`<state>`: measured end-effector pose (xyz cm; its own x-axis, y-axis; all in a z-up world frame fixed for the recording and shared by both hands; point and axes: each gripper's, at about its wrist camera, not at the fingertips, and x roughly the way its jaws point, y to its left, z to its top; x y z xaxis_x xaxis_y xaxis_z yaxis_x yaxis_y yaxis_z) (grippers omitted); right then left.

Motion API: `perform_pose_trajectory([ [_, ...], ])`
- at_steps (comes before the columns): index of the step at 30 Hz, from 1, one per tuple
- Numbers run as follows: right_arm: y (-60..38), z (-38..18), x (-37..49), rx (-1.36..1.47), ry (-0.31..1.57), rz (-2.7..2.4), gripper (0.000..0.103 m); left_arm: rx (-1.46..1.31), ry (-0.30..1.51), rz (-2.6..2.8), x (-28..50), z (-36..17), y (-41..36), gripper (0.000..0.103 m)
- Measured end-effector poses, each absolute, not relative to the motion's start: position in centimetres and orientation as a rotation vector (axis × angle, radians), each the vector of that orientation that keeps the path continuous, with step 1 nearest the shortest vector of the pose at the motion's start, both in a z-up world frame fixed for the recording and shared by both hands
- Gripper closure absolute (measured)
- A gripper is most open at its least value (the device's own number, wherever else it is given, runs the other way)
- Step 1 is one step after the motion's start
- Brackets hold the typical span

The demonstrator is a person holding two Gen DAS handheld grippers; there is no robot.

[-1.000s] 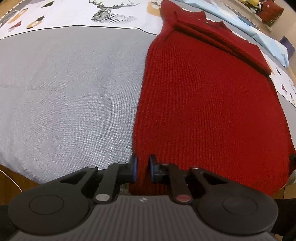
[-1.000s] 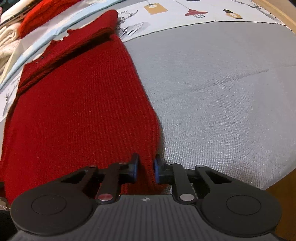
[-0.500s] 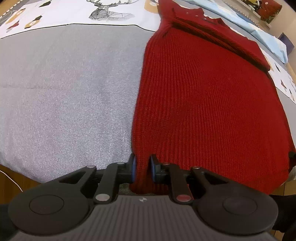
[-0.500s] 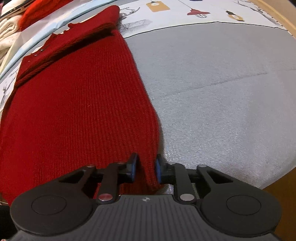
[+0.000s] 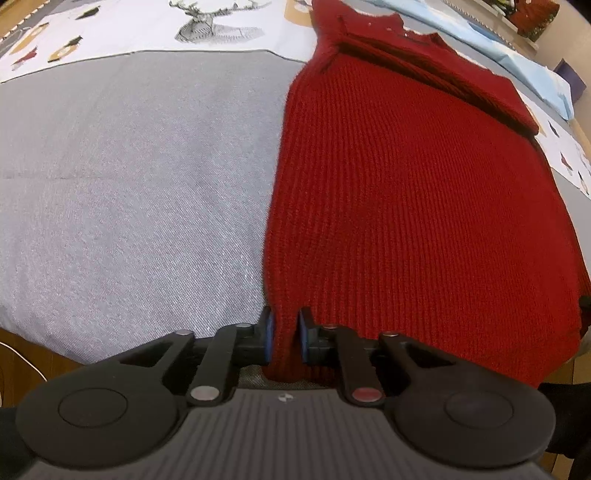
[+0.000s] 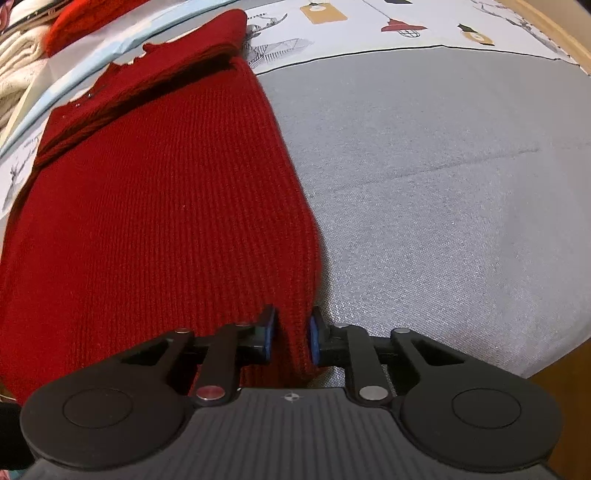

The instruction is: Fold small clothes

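A grey cloth (image 5: 140, 192) covered the table, with a white printed cloth (image 5: 147, 26) lying beyond its far edge. On the grey cloth lay the red knitted sweater (image 5: 413, 192), stretched lengthways away from the person, its far end already doubled over into a thick band with the neckline showing. The near hem hung at the table's front edge. A pile of other clothes (image 6: 22, 66) sat off at the far side, well apart from the work.

The left gripper (image 5: 284, 332) pinched the near left corner of the sweater, knit bunched between its blue pads. The right gripper (image 6: 290, 336) pinched the near right corner in the same way, the cloth pressed between its fingers. Both pointed steeply down at the hem.

The step in hand looked like lifting the hem to fold it up toward the neckline. To do that well, both corners would need to rise together and travel evenly, so the hem stayed straight and the side edges lined up. The knit looked thick and stretchy, so pulling the corners apart too hard might distort it, while slack could let the middle sag and crease. Laying the hem down squarely on the far band before letting go would likely give a neat fold.
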<state>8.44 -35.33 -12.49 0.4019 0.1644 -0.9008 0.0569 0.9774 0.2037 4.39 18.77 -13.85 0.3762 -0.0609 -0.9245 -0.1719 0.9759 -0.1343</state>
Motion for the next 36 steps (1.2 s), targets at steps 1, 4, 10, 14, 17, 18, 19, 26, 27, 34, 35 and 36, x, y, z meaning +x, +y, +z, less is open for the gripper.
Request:
perform_pose_trajectory([
  [1,-35.5,-12.4,8.4,0.218,1.150,0.072,0.088,-0.216,1.176,0.075,4.3,-13.7,18.8,0.092],
  [4,-35.8,-11.4,8.0,0.245,1.098,0.084,0.091,-0.183,1.129,0.076,3.9,-12.5,18.4,0.093],
  [10,-37.0,-6.0,7.0,0.347,0.954,0.141,0.093,-0.222,0.999,0.004,2.6,-7.0,18.9,0.095],
  [14,-37.9,-1.3,5.6,0.419,0.869,0.227,0.094,-0.186,0.912,-0.104,0.1,-1.9,18.6,0.097],
  [17,-39.0,2.1,3.5,0.467,0.818,0.289,0.095,-0.208,0.866,-0.152,-2.9,1.9,19.9,0.097],
  [18,-39.4,3.2,2.5,0.471,0.802,0.310,0.095,-0.226,0.848,-0.167,-4.2,3.2,20.7,0.097],
  [19,-39.9,4.3,1.5,0.476,0.789,0.326,0.095,-0.242,0.830,-0.182,-5.3,4.3,21.3,0.097],
  [26,-45.3,7.6,-3.2,0.643,0.740,0.355,0.095,-0.382,0.768,-0.203,-6.0,6.7,24.8,0.097],
  [27,-45.5,7.3,-2.7,0.662,0.747,0.347,0.095,-0.391,0.784,-0.195,-4.2,5.9,25.0,0.097],
  [34,-43.0,1.0,10.6,0.635,0.856,0.245,0.095,-0.401,0.900,-0.107,12.5,-1.0,26.3,0.094],
  [35,-42.7,-0.2,13.2,0.636,0.873,0.220,0.093,-0.412,0.894,-0.072,14.1,-1.9,27.1,0.092],
  [36,-42.3,-1.2,14.5,0.632,0.883,0.209,0.089,-0.428,0.891,-0.050,15.2,-2.7,27.8,0.083],
])
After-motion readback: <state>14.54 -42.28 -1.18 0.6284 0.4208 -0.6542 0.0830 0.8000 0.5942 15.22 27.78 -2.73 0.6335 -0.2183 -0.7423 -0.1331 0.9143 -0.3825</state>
